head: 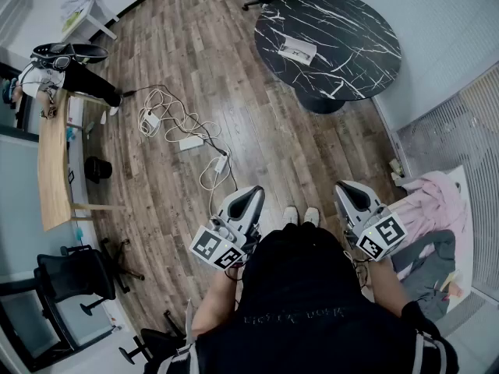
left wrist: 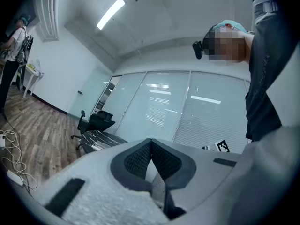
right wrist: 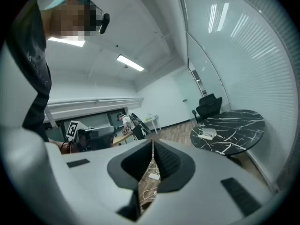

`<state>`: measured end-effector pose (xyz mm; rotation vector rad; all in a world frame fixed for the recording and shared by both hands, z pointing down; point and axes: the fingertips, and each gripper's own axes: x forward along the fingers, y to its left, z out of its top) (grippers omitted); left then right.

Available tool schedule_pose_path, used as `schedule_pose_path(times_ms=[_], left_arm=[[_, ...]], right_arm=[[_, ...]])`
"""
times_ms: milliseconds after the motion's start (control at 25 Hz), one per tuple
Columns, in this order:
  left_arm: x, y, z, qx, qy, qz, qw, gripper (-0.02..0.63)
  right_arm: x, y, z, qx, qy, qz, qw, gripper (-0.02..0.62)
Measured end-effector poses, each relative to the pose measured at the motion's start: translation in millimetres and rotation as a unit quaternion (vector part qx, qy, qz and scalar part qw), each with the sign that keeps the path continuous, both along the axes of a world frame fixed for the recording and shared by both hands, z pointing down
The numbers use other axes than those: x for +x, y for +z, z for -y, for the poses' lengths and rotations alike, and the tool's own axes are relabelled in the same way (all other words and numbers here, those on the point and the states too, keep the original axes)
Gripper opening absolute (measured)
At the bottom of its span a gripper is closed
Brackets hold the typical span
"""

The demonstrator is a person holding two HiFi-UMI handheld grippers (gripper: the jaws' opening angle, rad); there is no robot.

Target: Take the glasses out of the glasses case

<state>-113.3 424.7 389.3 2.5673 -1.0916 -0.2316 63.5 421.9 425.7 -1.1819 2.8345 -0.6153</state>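
The glasses case [head: 297, 50] is a small white box lying on the round black marble table [head: 351, 61], far ahead of me across the room. The right gripper view shows the case [right wrist: 206, 135] on the same table [right wrist: 234, 125]. I cannot see any glasses. Both grippers are held close to my body, well away from the table. My left gripper [head: 253, 195] has its jaws shut, tips touching, with nothing between them [left wrist: 150, 142]. So does my right gripper [head: 345, 187], which is tilted upward [right wrist: 152, 143].
White cables and power strips [head: 183, 135] trail over the wooden floor between me and the table. A wooden desk [head: 53, 162] and office chairs [head: 74, 275] line the left side, with a person [head: 62, 68] beside them. Pink and grey clothes [head: 437, 209] lie at the right.
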Motion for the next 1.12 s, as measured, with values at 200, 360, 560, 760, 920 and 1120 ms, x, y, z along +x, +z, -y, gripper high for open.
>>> schedule_pose_path(times_ms=[200,360,560,760,920,1120], left_arm=[[33,-3,-16,-0.002,0.015,0.0,0.9999,0.02],[47,-6,-28,0.013,0.018,0.013,0.9997,0.019],[54,1,-36,0.014,0.005,0.013,0.9998,0.02],[61,-3,-25,0.02,-0.002,0.005,0.9998,0.02],[62,0,-15,0.017,0.001,0.011,0.9998,0.02],[58,8,9,0.007,-0.004,0.004,1.0,0.02]], right_arm=[[17,-9,-16,0.031,-0.013,-0.008,0.999,0.034],[20,-2,-23,0.043,-0.046,0.005,0.998,0.034],[27,-1,-26,0.052,-0.044,0.01,0.998,0.033],[27,8,-25,0.044,-0.069,-0.008,0.997,0.032],[35,17,-10,0.018,-0.048,-0.001,0.999,0.032],[35,23,10,-0.003,-0.038,0.015,0.999,0.032]])
